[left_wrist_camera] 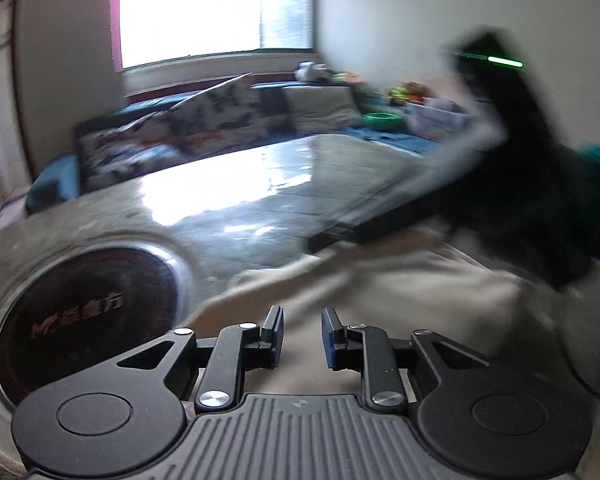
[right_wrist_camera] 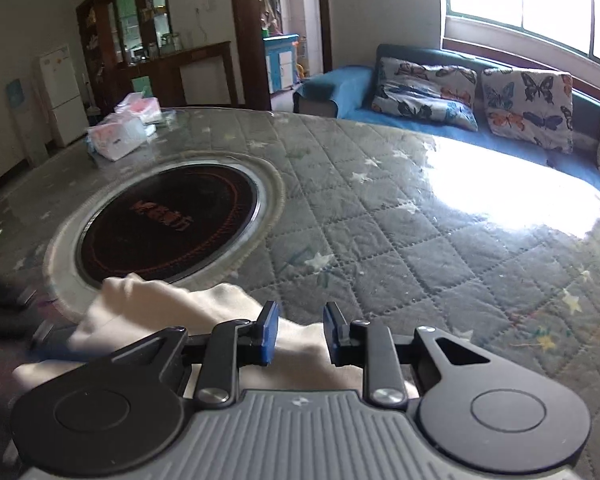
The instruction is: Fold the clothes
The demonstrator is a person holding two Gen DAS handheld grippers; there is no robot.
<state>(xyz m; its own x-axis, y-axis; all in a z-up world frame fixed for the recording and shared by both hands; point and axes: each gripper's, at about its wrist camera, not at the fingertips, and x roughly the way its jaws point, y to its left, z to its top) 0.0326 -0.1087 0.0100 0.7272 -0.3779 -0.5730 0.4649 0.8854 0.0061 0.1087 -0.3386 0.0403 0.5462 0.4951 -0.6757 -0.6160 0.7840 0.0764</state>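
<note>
Daylight from a wide window [right_wrist_camera: 540, 4] falls across a round table covered by a grey quilted cloth with star prints under a clear glossy sheet [right_wrist_camera: 380, 216], and a bright glare patch is seen on the side nearest the blue sofa with butterfly-print cushions [right_wrist_camera: 476, 92]. A black circular induction hob with red lettering and a metal rim [right_wrist_camera: 168, 224] is set into the table centre. A cream-coloured soft fabric garment [right_wrist_camera: 168, 304] is laid on the near part of the table, with one edge touching the hob rim; in the left wrist view the same garment [left_wrist_camera: 400, 280] is seen spread ahead of and beneath the fingers. The left gripper [left_wrist_camera: 302, 336] is held just above the garment with its blue-padded jaws slightly apart, and no cloth is seen pinched between them. The right gripper [right_wrist_camera: 301, 336] is positioned over the garment's right-hand edge, jaws likewise narrowly apart with nothing clamped; cloth is visible below the gap. In the left wrist view the right gripper's black body, blurred, with a green light, is seen at the right, above the garment. White plastic-wrapped packets [right_wrist_camera: 124, 128] are placed at the table's far left edge, well apart from the garment.
</note>
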